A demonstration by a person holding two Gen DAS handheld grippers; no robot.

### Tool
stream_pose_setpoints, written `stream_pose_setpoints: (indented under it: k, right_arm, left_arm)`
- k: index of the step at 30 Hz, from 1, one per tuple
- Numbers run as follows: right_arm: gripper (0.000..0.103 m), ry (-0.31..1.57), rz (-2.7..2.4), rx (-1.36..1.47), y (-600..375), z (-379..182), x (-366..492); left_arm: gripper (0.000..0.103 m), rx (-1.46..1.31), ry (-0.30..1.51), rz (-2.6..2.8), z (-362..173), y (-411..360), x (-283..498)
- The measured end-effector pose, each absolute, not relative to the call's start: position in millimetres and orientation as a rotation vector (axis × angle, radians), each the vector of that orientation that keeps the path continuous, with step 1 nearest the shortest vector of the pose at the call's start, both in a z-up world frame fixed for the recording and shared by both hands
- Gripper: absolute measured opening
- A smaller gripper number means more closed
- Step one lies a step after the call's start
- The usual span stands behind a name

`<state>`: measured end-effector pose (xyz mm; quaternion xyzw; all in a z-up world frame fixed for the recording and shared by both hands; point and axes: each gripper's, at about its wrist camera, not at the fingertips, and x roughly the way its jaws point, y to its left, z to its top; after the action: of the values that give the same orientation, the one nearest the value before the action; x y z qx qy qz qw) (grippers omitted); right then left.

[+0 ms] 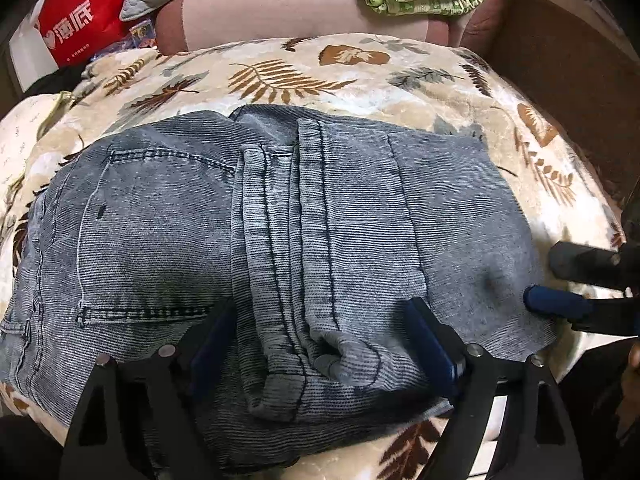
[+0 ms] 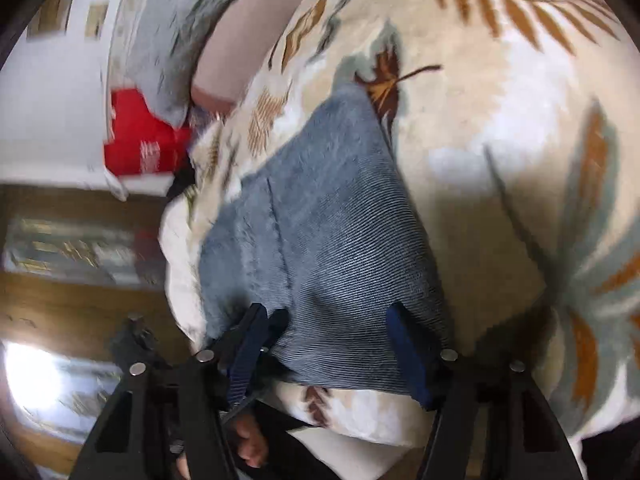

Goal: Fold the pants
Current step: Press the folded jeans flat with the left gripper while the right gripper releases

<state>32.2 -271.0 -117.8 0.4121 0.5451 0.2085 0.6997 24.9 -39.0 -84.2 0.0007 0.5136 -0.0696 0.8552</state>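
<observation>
On blanket (image 1: 360, 80), pants (image 1: 280, 220) seemingly crosswise.

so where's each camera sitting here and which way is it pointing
Left wrist: on the left gripper, looking steeply down at the folded pants on the leaf blanket; its own open fingers show, and the right gripper enters from the right.
Right wrist: on the right gripper, angled across the pants' edge and the blanket; its fingers and a hand show.
Shared: pants, blanket, red bag.
</observation>
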Motion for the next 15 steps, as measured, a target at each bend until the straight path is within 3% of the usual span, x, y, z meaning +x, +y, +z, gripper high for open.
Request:
stream_pose_setpoints:
  k: [4, 8, 10, 15]
  right_arm:
    - [0.066, 1.133, 0.505, 0.862, -270.1, -88.9, 18.1]
    - [0.068, 1.213, 0.458, 0.852, -271.5, -125.7, 11.5]
    - [0.068, 1.194, 0.463, 0.889, -276.8, -120.0, 10.9]
    - [0.068, 1.104, 0.46, 0.816, -277.8, -98.1, 8.7]
  left_arm:
    - [0.086, -0.081, 1.034, -0.119, -67.2, -23.0, 15.9]
    - [0.086, -0.015, 1.112, -0.099, -88.9, -27.6, 18.8]
    - [0.086, 0.052, 1.063, -0.105, -85.2, -34.3, 12.9]
    - [0.086, -0.129, 0.975, -0.124, -51.9, -8.2, -0.2]
